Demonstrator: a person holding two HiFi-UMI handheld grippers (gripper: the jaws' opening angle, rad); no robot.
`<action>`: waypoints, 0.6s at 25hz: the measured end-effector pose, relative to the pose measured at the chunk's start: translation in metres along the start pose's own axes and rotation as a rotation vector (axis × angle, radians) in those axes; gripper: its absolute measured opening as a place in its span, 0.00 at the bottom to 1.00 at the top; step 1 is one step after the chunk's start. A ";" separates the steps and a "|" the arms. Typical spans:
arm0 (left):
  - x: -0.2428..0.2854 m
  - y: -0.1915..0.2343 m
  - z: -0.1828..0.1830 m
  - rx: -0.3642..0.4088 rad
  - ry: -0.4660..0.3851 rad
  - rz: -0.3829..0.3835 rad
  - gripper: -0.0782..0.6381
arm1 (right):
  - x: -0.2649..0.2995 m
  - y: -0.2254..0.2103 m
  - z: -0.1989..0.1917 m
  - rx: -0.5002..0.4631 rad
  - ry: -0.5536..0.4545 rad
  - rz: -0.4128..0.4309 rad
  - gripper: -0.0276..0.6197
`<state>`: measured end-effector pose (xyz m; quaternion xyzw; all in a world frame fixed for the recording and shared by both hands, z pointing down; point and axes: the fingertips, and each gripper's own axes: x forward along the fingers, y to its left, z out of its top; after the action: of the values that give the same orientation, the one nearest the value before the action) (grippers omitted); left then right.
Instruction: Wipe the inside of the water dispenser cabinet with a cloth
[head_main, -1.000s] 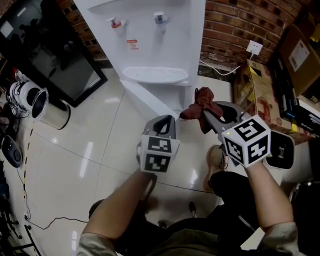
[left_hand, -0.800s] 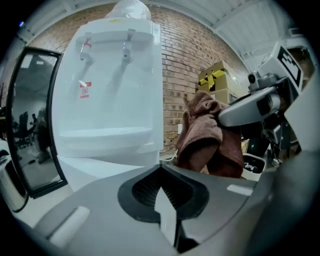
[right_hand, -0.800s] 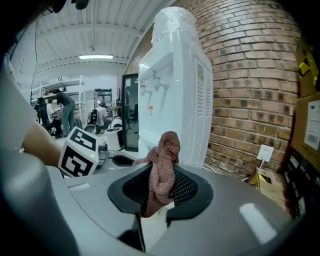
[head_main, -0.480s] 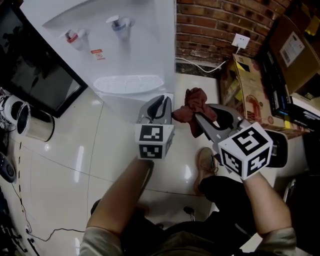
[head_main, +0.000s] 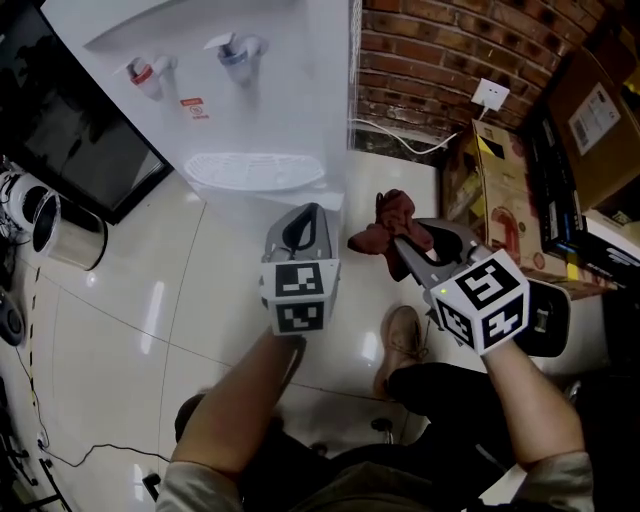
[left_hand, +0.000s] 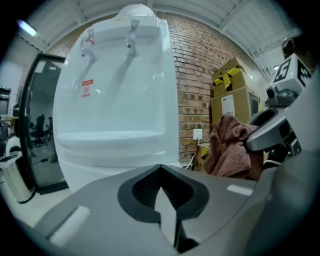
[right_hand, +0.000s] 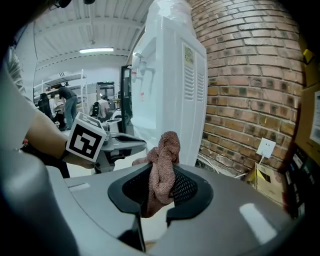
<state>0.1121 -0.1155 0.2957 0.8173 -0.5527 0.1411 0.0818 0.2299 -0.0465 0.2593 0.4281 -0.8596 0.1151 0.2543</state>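
The white water dispenser (head_main: 250, 110) stands at the upper left, with a red tap, a blue tap and a drip tray (head_main: 255, 170). Its lower cabinet front is mostly hidden behind my left gripper (head_main: 308, 210), which is shut and empty, just before the dispenser's base. In the left gripper view the dispenser (left_hand: 115, 100) fills the middle. My right gripper (head_main: 397, 240) is shut on a red-brown cloth (head_main: 390, 215), to the right of the dispenser's corner. In the right gripper view the cloth (right_hand: 167, 145) bunches up between the jaws, with the dispenser's vented side (right_hand: 172, 75) behind it.
A black-framed glass panel (head_main: 60, 130) leans left of the dispenser, with a white cylindrical container (head_main: 60, 235) beside it. Cardboard boxes (head_main: 510, 190) stand at the right along the brick wall (head_main: 430, 50), under a wall socket (head_main: 490, 95). A shoe (head_main: 400, 335) rests on the glossy floor.
Both grippers have drawn closer to the dispenser's lower front, and the dispenser now sits further left in the view. The cloth stays clamped in the right jaws.
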 end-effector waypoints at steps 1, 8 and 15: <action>-0.002 0.002 -0.004 -0.004 0.013 0.027 0.11 | 0.002 0.003 0.000 -0.011 0.001 0.014 0.20; -0.006 0.011 -0.029 -0.037 0.094 0.114 0.11 | 0.014 0.004 0.005 -0.037 0.009 0.080 0.20; 0.022 0.005 -0.035 -0.045 0.090 0.110 0.11 | 0.026 -0.012 -0.001 -0.029 0.018 0.068 0.20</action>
<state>0.1102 -0.1262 0.3357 0.7765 -0.5956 0.1695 0.1168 0.2269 -0.0709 0.2736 0.3939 -0.8728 0.1149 0.2642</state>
